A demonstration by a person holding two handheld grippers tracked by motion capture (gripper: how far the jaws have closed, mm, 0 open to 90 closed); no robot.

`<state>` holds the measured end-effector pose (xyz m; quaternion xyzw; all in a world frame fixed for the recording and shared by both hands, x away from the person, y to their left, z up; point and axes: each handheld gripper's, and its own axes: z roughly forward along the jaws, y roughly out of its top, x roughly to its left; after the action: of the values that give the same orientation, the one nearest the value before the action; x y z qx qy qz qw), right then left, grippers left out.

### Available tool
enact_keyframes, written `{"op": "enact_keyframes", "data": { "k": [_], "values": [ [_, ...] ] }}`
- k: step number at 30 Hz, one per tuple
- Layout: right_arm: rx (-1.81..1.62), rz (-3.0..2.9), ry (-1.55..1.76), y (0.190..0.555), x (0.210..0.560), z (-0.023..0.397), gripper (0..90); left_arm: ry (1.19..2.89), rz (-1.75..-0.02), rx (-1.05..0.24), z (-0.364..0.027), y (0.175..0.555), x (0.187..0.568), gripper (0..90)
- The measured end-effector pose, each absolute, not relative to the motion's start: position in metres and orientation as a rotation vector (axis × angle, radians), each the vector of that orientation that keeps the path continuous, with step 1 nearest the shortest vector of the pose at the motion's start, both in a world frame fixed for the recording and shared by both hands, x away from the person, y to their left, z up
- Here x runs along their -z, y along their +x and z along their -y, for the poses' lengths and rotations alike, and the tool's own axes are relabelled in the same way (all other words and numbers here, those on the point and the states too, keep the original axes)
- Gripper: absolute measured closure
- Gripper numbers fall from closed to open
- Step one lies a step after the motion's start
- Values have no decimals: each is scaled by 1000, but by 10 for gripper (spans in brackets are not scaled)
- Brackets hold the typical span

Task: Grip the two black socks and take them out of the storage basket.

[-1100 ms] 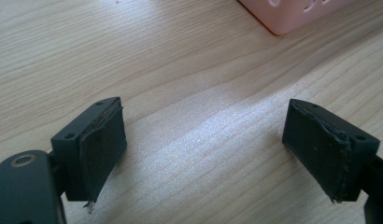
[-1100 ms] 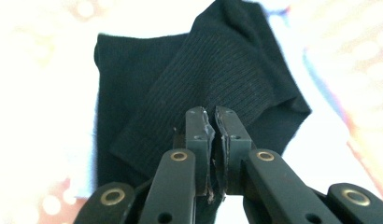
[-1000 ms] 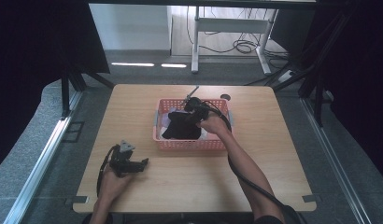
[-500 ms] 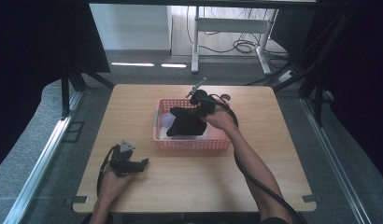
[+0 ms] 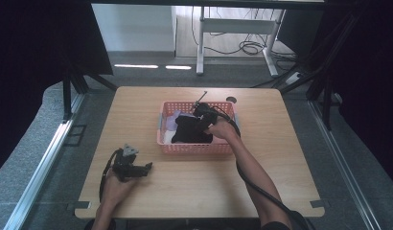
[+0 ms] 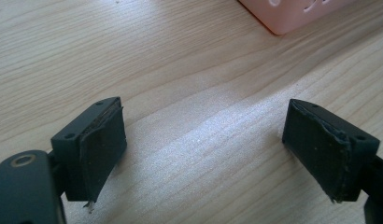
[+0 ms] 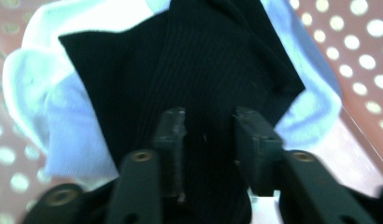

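The pink basket stands on the wooden table, toward its far middle, and serves as the reference point. Inside the basket lies a black ribbed cloth on top of pale lavender-white cloths; the black piece covers most of the basket's left and central floor.

The right gripper is over the basket's far side, pointing down into it. In the right gripper view its jaws stand partly apart, having just been opening, with the black ribbed cloth between and beneath them. Whether the pads still press the fabric cannot be told from the blurred picture. The pale cloths show on both sides of the black one, against the basket's perforated floor.

The left gripper rests on the table, well apart from the basket, toward its near left. Its jaws are spread wide over bare wood, nothing between them; a corner of the basket shows beyond.
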<state>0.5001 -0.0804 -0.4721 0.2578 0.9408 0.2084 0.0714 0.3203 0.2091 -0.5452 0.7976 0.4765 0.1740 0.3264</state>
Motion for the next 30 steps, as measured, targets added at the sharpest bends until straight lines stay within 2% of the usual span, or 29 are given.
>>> {"op": "enact_keyframes", "data": {
  "k": [2,3,6,8,11,30],
  "values": [
    [-618,-2803,774,503,475,75,533,2090,-1248,-457,-209,320,545,133],
    [-621,-2797,775,504,476,73,568,2090,-1249,-457,-209,320,545,133],
    [-639,-2792,793,507,475,68,785,2090,-1248,-453,-210,320,545,133],
    [-659,-2793,781,506,472,68,842,2090,-1248,-454,-210,321,545,133],
    [-671,-2802,774,505,463,68,882,2088,-1252,-452,-209,320,545,133],
    [-823,-2720,713,485,393,85,896,2086,-1249,-463,-209,320,546,133]
  ]
}}
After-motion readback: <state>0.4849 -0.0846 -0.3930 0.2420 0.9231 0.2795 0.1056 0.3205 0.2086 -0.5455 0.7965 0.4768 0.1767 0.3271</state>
